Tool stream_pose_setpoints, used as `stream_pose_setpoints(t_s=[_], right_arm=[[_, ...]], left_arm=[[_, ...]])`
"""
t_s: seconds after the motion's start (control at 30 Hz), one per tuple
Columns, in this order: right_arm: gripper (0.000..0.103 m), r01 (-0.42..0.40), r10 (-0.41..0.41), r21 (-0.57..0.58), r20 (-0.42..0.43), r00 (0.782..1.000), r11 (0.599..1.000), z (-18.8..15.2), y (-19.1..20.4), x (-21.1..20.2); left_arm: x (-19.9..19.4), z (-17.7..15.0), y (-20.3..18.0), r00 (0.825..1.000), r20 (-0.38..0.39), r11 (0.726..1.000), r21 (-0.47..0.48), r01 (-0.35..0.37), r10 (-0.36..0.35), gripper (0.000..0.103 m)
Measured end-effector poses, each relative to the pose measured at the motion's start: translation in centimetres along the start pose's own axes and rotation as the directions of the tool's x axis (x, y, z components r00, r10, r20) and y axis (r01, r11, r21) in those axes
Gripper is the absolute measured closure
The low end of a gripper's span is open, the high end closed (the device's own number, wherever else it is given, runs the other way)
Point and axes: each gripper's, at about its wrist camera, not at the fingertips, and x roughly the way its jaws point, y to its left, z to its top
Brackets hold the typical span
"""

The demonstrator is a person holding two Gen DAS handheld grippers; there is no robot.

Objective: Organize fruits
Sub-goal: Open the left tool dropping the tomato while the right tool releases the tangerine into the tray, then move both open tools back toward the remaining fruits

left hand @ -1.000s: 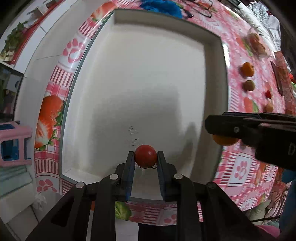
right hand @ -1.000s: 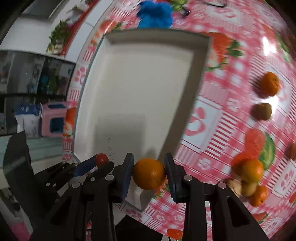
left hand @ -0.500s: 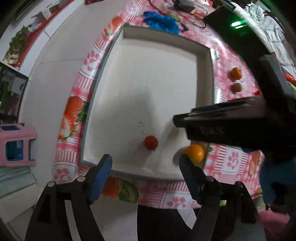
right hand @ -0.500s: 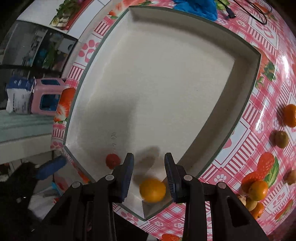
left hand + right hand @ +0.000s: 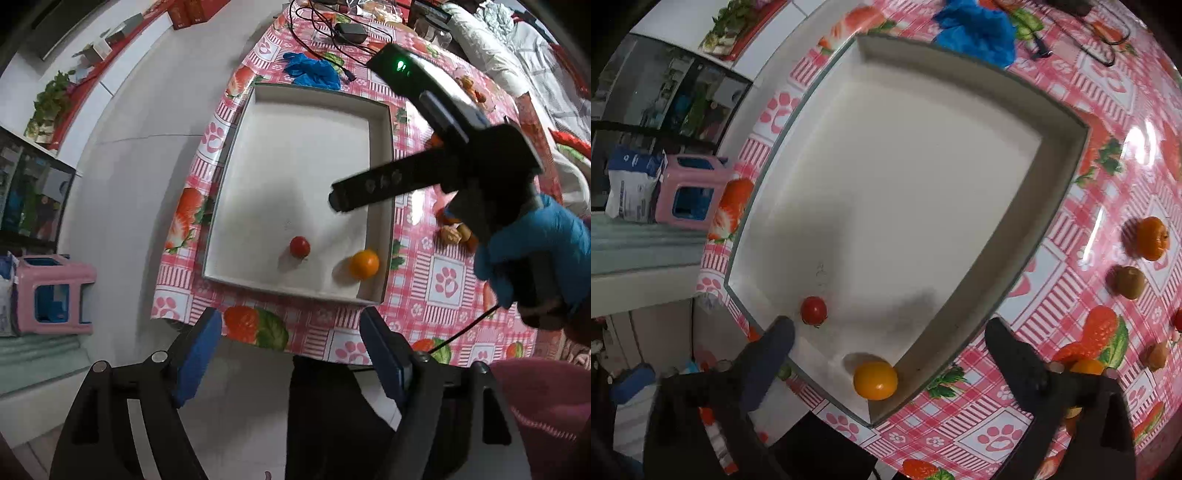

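A white tray (image 5: 389, 147) (image 5: 1052, 177) lies on the pink fruit-print tablecloth. In it, near the front wall, rest a small red tomato (image 5: 299, 246) (image 5: 813, 310) and an orange (image 5: 364, 264) (image 5: 875, 380), the orange in the front right corner. My left gripper (image 5: 291, 325) hangs high above the tray's front edge, open and holding nothing. My right gripper (image 5: 888, 328) is over that corner with its jaws opening wide. The orange lies free beneath them, touching neither pad. In the left wrist view a blue-gloved hand (image 5: 532, 251) holds the right gripper.
More fruit lies on the cloth right of the tray: a mandarin (image 5: 1152, 238), a brown fruit (image 5: 1130, 282) and a small cluster (image 5: 1086, 365). A blue glove (image 5: 979, 26) and cables lie beyond the tray. The table's front edge is close; a pink stool (image 5: 51, 295) stands on the floor.
The left gripper let go of the tomato, opened and rose well above the tray. The right gripper carried the orange over the tray corner, released it and spread its jaws wide.
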Motion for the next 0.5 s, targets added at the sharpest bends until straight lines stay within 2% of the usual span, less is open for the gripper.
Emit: stream_pose_setpoints(t_s=[0.2, 0.5], right_arm=[[0.0, -0.018, 0.016, 0.045, 0.035, 0.999, 0.999, -0.5, -1.3, -0.9], [0.0, -0.048, 0.04, 0.109, 0.073, 0.997, 0.993, -1.7, -3.7, -2.5]], left_arm=[[-0.6, -0.4, -0.6, 0.999, 0.001, 0.999, 0.017, -0.044, 0.044, 0.023], [-0.4, 0.1, -2.1, 0.999, -0.018, 0.998, 0.052, -0.045, 0.046, 0.023]])
